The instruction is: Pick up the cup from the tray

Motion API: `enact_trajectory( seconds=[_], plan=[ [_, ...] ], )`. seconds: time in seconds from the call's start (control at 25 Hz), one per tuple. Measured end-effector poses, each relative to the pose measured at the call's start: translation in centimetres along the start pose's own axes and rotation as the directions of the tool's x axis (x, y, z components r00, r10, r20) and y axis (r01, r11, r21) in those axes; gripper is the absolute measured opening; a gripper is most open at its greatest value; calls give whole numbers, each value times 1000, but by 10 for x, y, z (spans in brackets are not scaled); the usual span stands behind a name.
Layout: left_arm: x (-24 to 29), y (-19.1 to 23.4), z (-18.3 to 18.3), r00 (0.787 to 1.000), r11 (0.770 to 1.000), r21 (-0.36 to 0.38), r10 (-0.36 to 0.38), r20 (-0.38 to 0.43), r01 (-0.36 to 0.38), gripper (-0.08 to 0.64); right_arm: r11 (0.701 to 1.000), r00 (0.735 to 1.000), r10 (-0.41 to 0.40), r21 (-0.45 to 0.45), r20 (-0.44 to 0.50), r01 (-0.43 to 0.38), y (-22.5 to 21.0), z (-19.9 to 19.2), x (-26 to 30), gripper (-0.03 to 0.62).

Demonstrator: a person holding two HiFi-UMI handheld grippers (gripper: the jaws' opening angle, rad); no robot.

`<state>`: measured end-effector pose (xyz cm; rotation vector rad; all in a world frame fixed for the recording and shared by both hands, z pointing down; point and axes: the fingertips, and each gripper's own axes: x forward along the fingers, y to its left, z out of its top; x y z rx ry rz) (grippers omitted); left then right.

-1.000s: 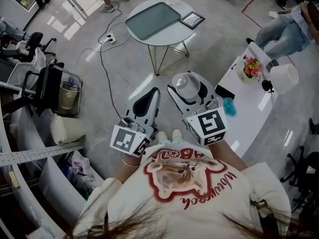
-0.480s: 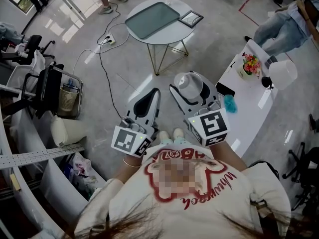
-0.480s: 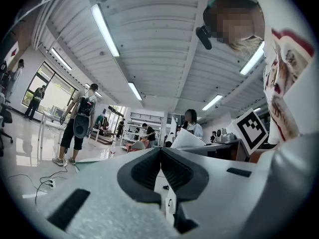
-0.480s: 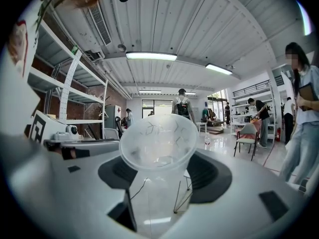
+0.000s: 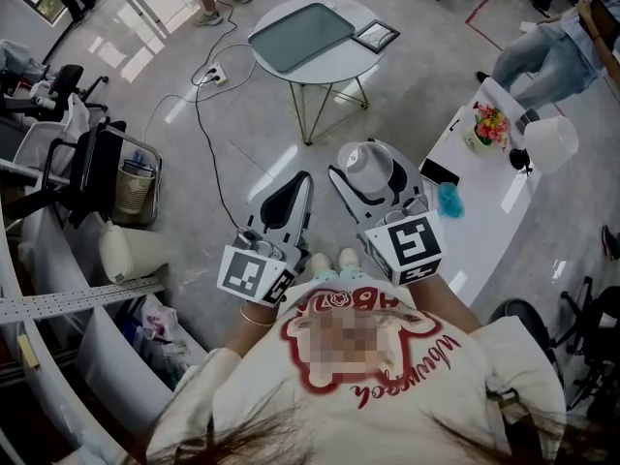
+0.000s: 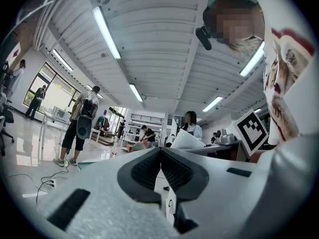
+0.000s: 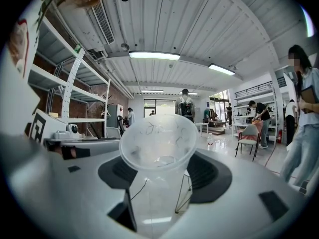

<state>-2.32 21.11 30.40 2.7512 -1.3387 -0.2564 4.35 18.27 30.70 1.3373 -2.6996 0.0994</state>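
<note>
Head view: the translucent plastic cup (image 5: 368, 163) sits in the right hand-held gripper (image 5: 372, 178), well apart from the grey-green rectangular tray (image 5: 300, 37) on the round white tabletop (image 5: 339, 66). Left gripper view: the left hand-held gripper (image 6: 160, 156) is pressed together (nothing between). Right gripper view: jaws pinch the cup's sides.
</note>
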Motion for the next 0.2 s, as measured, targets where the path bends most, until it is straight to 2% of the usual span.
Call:
enact_trajectory(
  seconds=[0.2],
  plan=[
    [-10,6,3,1000,1000,-6,9,5,-8,14,1000,1000,2,-1,2,-2,12,3,2,302]
  ],
)
